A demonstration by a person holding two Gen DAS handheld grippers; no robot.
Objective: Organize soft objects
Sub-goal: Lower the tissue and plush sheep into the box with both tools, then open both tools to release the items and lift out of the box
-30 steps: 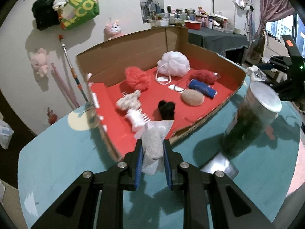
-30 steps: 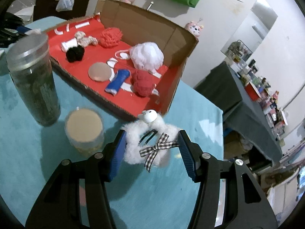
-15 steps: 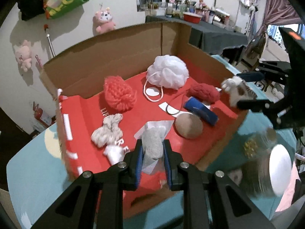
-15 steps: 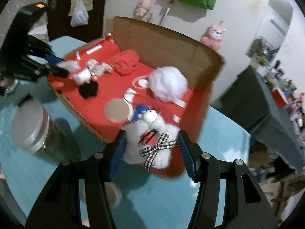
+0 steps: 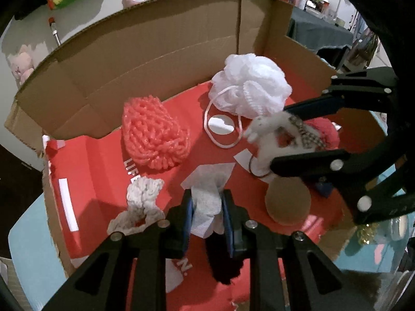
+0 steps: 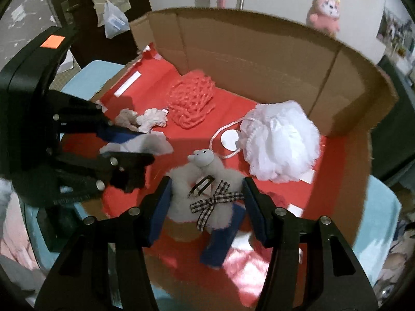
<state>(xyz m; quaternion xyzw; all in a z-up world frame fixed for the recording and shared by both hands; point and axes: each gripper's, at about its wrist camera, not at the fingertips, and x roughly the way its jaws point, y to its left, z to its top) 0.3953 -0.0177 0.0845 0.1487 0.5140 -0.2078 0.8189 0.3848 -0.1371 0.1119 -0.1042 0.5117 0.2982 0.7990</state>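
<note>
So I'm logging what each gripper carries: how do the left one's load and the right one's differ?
The left gripper pinches a thin, crumpled white tissue; the right gripper spans a bulky fluffy white plush with a face and checked bow. The tissue is plain. Both are white, soft and over the red-lined box.

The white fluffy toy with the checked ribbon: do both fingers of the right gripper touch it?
Touching. In the right wrist view the white fluffy toy fills the right gripper, its fur pressed against both blue pads.
</note>
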